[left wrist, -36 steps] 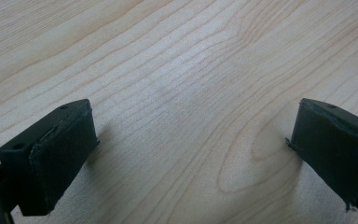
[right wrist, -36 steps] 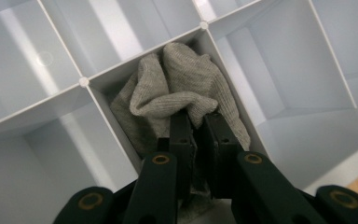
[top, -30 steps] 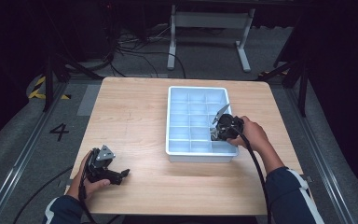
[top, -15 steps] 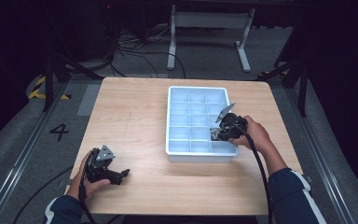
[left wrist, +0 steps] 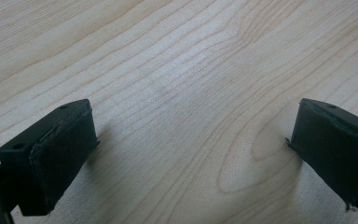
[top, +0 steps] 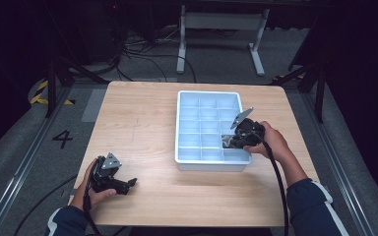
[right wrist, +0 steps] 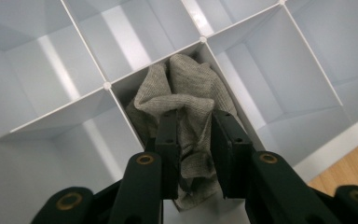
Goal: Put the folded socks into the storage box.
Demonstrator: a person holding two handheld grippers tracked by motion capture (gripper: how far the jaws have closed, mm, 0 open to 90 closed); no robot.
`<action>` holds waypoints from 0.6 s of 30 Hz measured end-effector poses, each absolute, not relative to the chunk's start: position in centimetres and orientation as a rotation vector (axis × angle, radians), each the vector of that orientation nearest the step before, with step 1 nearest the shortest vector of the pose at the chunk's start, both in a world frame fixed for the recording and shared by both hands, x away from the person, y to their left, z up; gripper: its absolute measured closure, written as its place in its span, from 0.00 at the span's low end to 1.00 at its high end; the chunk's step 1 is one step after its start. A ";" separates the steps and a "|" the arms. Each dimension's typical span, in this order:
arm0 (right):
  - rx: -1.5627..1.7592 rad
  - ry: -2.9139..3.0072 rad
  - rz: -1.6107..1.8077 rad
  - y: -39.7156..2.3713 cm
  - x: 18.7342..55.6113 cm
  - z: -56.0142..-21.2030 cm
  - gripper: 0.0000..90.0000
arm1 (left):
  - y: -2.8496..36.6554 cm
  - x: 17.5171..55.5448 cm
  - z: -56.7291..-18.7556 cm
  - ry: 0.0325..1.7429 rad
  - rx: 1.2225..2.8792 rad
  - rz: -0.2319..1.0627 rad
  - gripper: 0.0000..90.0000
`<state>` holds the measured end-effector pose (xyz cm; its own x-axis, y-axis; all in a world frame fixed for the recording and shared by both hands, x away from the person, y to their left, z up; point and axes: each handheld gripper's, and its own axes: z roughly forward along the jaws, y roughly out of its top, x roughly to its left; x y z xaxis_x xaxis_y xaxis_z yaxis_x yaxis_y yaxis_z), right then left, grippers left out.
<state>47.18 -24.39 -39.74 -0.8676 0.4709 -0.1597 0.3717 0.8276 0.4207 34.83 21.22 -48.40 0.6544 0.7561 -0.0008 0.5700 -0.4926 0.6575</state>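
A crumpled grey cloth lies in one compartment of the pale blue divided tray, in the tray's near right part. My right gripper reaches down into that compartment, and its jaws have just been opening. The cloth is still bunched between the two pads and touches both. In the high view the right gripper sits over the tray's right side, held by a hand. My left gripper rests low at the near left of the wooden table. Its jaws stand wide apart over bare wood.
The tray's other compartments look empty. The tray's white front rim borders bare wood. Beyond the table is dark floor with cables and a metal stand. A floor marking "4" lies to the left.
The right hand and gripper have shifted slightly over the tray's right side. The left hand has stayed where it was.
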 end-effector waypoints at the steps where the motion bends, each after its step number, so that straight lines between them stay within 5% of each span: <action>1: 0.652 2.745 0.570 -24.5 47.1 -39.6 0.80 | 21.2 34.8 -48.4 1.025 2.238 0.382 0.00; 18: 0.649 2.667 0.685 -25.9 45.7 -38.5 0.71 | 21.2 34.8 -48.4 1.025 2.238 0.382 0.00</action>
